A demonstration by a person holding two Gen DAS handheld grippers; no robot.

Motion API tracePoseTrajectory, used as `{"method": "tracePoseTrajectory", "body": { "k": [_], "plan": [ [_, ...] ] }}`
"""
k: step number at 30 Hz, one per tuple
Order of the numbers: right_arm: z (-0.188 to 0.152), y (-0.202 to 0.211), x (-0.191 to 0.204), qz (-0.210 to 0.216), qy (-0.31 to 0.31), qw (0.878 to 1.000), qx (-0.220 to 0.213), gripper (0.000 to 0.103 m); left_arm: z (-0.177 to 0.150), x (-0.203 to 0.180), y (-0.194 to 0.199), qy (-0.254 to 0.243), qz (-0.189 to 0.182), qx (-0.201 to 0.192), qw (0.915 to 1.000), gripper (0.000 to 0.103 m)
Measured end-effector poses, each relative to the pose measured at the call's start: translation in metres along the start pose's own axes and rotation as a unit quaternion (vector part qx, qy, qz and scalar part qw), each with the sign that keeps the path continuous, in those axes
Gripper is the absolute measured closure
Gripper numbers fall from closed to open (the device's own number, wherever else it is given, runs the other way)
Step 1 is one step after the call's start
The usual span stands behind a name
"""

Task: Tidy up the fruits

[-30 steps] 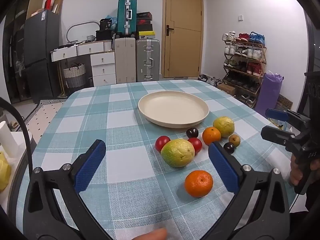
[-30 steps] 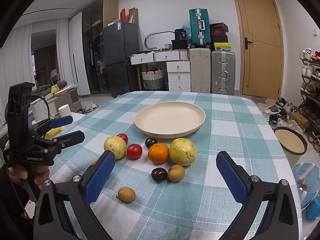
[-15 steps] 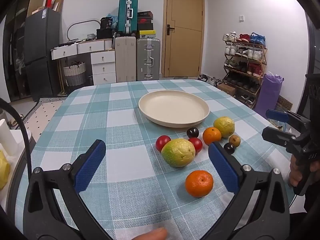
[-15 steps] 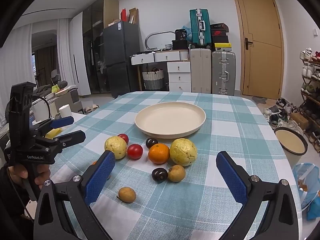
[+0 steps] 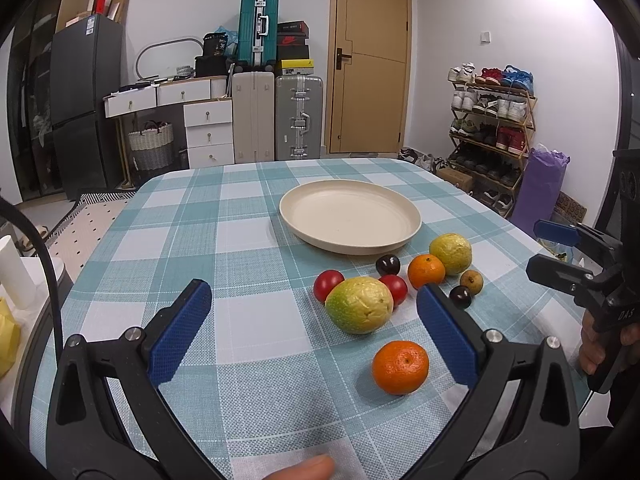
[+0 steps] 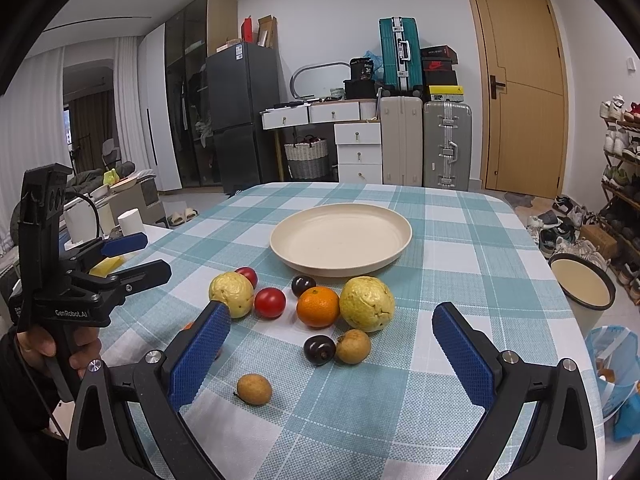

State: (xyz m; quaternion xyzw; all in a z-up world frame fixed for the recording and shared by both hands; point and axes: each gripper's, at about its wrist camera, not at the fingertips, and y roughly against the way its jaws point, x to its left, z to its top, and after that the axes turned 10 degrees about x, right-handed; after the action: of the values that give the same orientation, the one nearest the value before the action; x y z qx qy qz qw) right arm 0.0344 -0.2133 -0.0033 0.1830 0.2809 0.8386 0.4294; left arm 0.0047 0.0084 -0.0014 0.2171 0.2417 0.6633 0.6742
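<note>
Fruit Clustered Before the Plate

On the table [image 6: 460, 216] the plate [image 6: 341, 238] lies behind the fruit cluster [image 6: 318, 306]. One orange [image 5: 400, 367] sits apart, nearest the left wrist camera; a small fruit [image 6: 254, 389] lies nearest the right one

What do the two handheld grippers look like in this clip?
Both are matte black pistol-grip tools. The left gripper and right gripper carry blue textured pads on their fingers and silver screws. White "GenRobot.AI" lettering marks the left one, and a black cable loops from it.
</note>
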Motion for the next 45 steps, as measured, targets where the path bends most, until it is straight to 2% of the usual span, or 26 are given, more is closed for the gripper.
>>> {"method": "tracePoseTrajectory", "body": {
  "k": [37,45],
  "plan": [
    [0.0014,-0.0012,0.0051,0.003,0.006,1.000,0.002,0.000,-0.0020,0.0027,-0.0035,-0.001,-0.003,0.002,1.0000,0.001],
    [0.0021,-0.0036,0.0048,-0.019,0.003,1.000,0.009,0.000,-0.0024,0.0009,-0.0042,0.000,-0.008,0.003,1.0000,0.001]
  ]
}}
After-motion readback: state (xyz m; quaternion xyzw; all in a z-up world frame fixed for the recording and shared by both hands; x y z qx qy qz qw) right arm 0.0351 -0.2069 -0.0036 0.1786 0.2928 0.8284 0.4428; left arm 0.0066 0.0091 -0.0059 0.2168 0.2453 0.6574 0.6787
